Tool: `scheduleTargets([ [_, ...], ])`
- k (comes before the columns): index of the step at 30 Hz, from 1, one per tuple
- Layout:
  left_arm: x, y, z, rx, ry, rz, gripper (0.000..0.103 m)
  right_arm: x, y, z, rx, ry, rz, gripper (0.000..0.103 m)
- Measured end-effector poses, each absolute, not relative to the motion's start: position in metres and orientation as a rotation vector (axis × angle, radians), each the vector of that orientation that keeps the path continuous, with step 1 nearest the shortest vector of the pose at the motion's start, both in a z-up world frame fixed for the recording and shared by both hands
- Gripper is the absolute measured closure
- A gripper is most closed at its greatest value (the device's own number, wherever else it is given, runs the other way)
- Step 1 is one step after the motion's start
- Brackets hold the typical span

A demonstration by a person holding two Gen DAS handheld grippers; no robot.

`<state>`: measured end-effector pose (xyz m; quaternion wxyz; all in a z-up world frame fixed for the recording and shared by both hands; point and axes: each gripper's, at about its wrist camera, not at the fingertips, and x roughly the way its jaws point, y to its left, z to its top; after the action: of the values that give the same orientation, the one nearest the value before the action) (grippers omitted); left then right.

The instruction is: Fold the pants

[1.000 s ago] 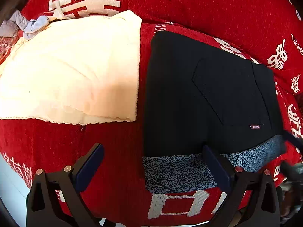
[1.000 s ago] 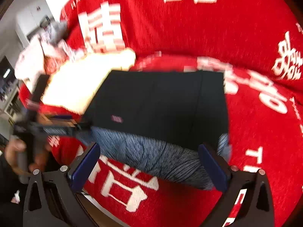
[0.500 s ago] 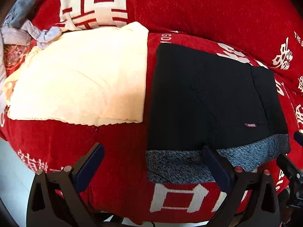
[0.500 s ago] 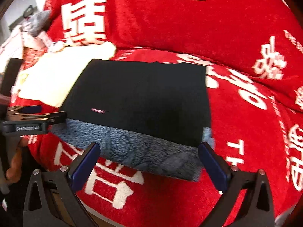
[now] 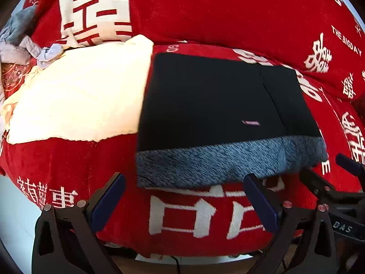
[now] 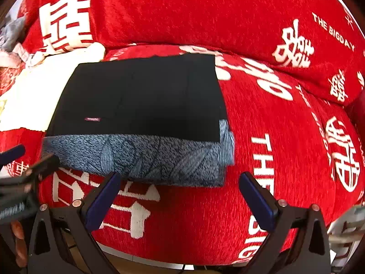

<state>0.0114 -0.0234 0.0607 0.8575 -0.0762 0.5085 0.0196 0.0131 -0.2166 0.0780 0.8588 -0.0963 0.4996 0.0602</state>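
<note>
The black pants (image 5: 216, 105) lie folded into a compact rectangle on the red sofa cover (image 5: 205, 22), with their grey-blue fleece lining (image 5: 223, 159) showing as a band along the near edge and a small label (image 5: 250, 122) on the top layer; a cream cloth (image 5: 75, 96) lies just beside them on the left, its edge touching or nearly touching the black fabric; the left tool (image 5: 184, 202) hovers in front of the near edge with its jaws wide apart and gripping nothing; the right tool (image 6: 180, 197) does likewise, jaws spread and empty, just short of the lining. The fold looks nearly finished, so the risk lies in disturbing it; a pad that catches only the fuzzy lining could drag the lower layer out and skew the stack; a pinch taken at one corner alone could let the layers slide apart on the soft, rounded cushion; reaching in from the left could snag the cream cloth along with the pants; the lining at the right corner already sticks out past the black layer and may splay further.
</note>
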Motion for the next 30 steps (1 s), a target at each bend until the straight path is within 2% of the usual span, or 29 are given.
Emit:
scheduleTargets([
  [30,0.001,-0.032,0.053,-0.125,1.119,0.067,0.0,0.011,-0.219,0.076,-0.191,1.059,0.076,0.0],
])
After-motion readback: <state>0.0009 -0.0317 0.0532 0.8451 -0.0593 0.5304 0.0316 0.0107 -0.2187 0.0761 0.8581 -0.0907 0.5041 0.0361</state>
